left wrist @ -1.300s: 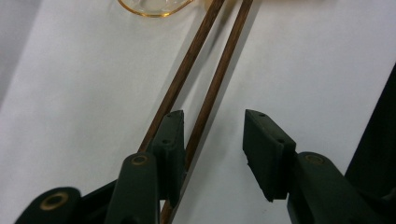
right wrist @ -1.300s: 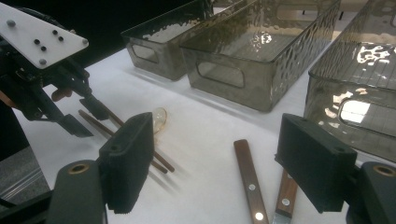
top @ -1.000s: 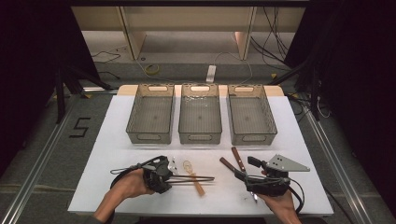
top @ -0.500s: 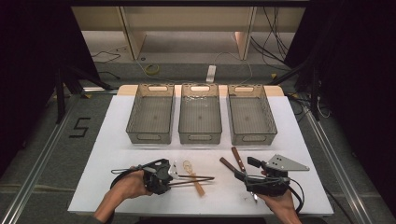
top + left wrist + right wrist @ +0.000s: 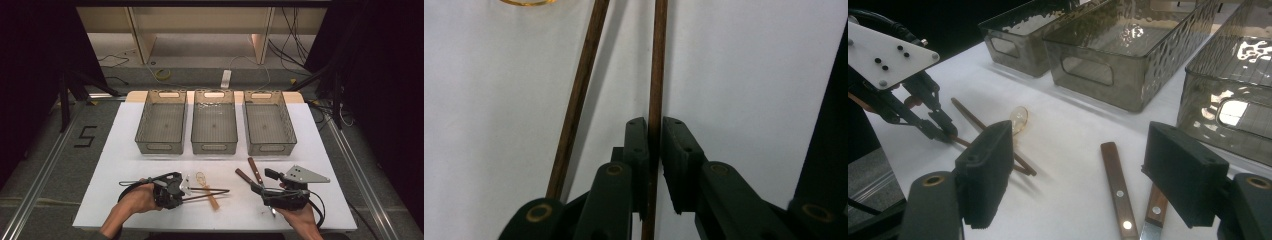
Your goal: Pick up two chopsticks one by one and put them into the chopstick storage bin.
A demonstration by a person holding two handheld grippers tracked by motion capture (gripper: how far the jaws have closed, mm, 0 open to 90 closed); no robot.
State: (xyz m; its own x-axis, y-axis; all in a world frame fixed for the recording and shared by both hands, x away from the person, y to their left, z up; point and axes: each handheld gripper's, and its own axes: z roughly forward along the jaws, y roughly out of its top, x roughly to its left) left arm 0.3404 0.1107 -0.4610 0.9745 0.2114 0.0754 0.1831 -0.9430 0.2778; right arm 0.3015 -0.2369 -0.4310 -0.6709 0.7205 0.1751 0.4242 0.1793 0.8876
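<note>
My left gripper (image 5: 654,137) had just pinched shut on one chopstick (image 5: 657,65); its far end was cut off. My right gripper (image 5: 1078,170) gaped, holding nothing.

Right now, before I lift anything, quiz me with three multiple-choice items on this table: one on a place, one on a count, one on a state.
1. Where do the two wood-handled knives lie?
A. in the middle bin
B. on the table just ahead of the right claw
C. under the left claw

2. How many smoky clear bins stand in the row?
A. two
B. three
C. four

3. What is the left claw doing?
A. standing wide open
B. gripping the spoon
C. pinching one dark chopstick

Answers: 1 B, the handles rest between its open pads; 2 B, three side by side in the high view; 3 C, its jaws have just closed onto that stick, while the second chopstick lies free.
</note>
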